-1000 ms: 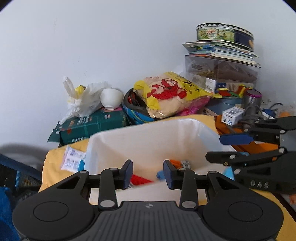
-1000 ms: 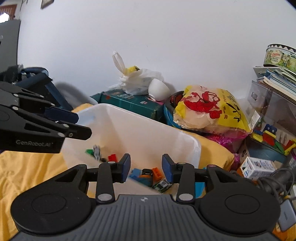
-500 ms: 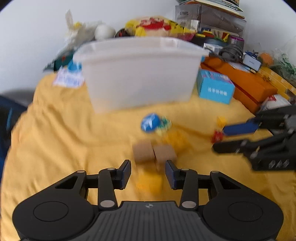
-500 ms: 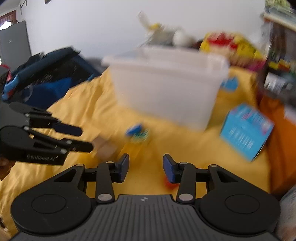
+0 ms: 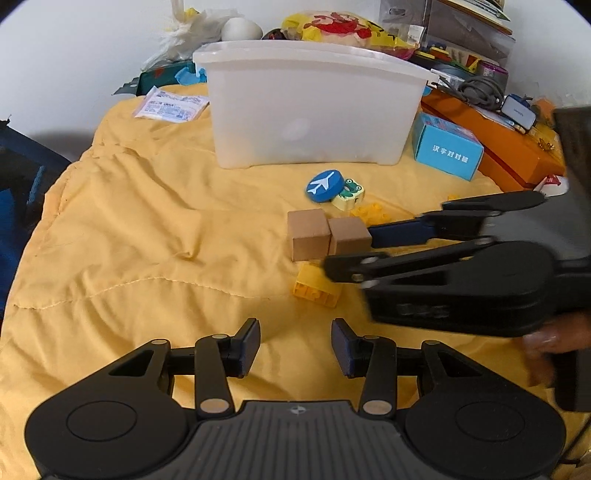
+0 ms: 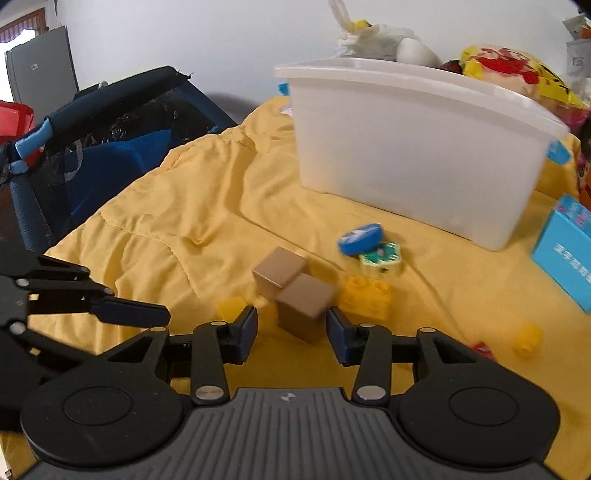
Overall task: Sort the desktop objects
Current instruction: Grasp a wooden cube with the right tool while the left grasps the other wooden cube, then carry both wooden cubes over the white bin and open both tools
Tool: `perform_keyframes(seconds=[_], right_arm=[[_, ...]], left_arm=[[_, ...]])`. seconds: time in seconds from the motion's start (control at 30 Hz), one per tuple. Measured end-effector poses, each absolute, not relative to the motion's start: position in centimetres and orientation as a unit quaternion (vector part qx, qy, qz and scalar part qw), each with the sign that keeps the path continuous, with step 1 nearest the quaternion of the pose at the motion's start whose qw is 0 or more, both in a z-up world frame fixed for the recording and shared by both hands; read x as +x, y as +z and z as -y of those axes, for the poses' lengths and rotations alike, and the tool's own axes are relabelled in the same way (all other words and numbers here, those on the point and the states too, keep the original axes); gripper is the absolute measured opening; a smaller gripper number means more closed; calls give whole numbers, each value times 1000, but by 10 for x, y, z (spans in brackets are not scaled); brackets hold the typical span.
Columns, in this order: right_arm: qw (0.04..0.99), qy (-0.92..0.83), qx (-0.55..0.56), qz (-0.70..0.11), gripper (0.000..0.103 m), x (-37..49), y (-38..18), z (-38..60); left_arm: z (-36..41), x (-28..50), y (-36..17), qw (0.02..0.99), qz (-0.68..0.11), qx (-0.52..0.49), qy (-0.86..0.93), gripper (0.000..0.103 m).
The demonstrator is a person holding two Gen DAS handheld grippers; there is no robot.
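Yellow quilt (image 5: 147, 221): 1, rumpled, covering the surface that carries everything.
White bin (image 5: 314, 107): 1, translucent, at the far side of the quilt; its inside is hidden in both views.
Clutter behind the bin: 1 yellow snack bag (image 5: 343, 26), 1 white plastic bag (image 5: 192, 33); the rest is too crowded to count.
Blue box (image 5: 447, 147): 1, just right of the bin.
Tongs: 2 pairs. Left tongs (image 5: 294, 345) stand apart over bare quilt, nothing between them; their jaws have just been opening. Right tongs (image 6: 291, 330) stand apart as well, their jaws also just opening, with the nearer cube in the gap; whether the pads touch it I cannot tell.
Brown cubes (image 6: 291, 291): 2, side by side and touching, in the middle of the quilt in front of the bin.
Yellow bricks: 3 told apart, 1 large beside the cubes (image 6: 365, 297), 1 near the left tongs (image 5: 317, 284), 1 small round one (image 6: 528, 338) off to the right.
Blue disc (image 5: 324, 185): 1, with a white plane on it, leaning on 1 green frog tile (image 5: 349, 194).
Left view only: white packet (image 5: 171, 107), orange box (image 5: 491, 136), a person's fingertips on the right handle.
Right view only: dark blue mesh bag (image 6: 92, 147) beside the quilt, small red piece (image 6: 480, 349).
In the way: the right tongs' arm crosses the left view and covers part of the brick pile.
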State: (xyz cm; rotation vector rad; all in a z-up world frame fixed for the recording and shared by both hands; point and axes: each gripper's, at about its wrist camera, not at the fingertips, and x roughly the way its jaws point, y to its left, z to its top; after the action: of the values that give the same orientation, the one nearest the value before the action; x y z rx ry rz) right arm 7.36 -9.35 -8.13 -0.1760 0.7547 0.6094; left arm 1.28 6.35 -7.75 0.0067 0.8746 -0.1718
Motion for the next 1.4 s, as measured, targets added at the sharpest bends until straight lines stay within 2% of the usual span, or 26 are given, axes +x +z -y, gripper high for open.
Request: perform_keyframes(seconds=[0.07, 0.1, 0.17, 0.37, 0.5, 0.67, 0.7, 0.73, 0.77, 0.8, 0.83, 0.97, 1.07, 1.23, 1.4], right_arm=[[891, 275, -91, -351, 49, 73, -84, 87], [894, 266, -95, -349, 41, 73, -86, 86], [895, 251, -99, -355, 35, 75, -88, 88], [898, 221, -85, -372, 34, 64, -86, 124], [901, 189, -92, -379, 34, 52, -83, 146], [905, 187, -98, -368, 36, 39, -84, 147], [905, 188, -97, -369, 36, 38, -85, 147], [905, 187, -96, -369, 37, 38, -86, 146], [906, 186, -94, -368, 40, 38, -87, 145], [906, 185, -92, -369, 44, 38, -87, 145], [907, 183, -89, -369, 45, 39, -87, 145], [906, 180, -82, -374, 47, 43, -91, 144], [900, 187, -78, -386, 35, 46, -97, 144], [899, 187, -68, -389, 35, 47, -86, 151], [916, 184, -70, -349, 35, 50, -53, 158]], left_arm=[[-65, 13, -75, 904, -420, 4, -84, 47], [-66, 14, -74, 904, -419, 2, -85, 47], [-67, 18, -72, 906, -414, -2, -87, 48], [-58, 43, -68, 910, -401, -3, -101, 48], [-46, 61, -70, 915, -394, 8, -84, 59], [-41, 82, -81, 911, -405, -15, -83, 59], [-42, 85, -83, 909, -408, -22, -85, 56], [-41, 86, -85, 909, -408, -24, -84, 49], [-41, 87, -87, 909, -409, -19, -78, 45], [-41, 87, -89, 907, -413, -15, -75, 36], [-42, 88, -91, 906, -416, -14, -75, 35], [-45, 83, -90, 907, -411, -5, -92, 34], [-46, 76, -85, 908, -406, -1, -103, 34], [-46, 60, -53, 921, -371, 3, -119, 34], [-45, 60, -8, 940, -317, -7, -129, 34]])
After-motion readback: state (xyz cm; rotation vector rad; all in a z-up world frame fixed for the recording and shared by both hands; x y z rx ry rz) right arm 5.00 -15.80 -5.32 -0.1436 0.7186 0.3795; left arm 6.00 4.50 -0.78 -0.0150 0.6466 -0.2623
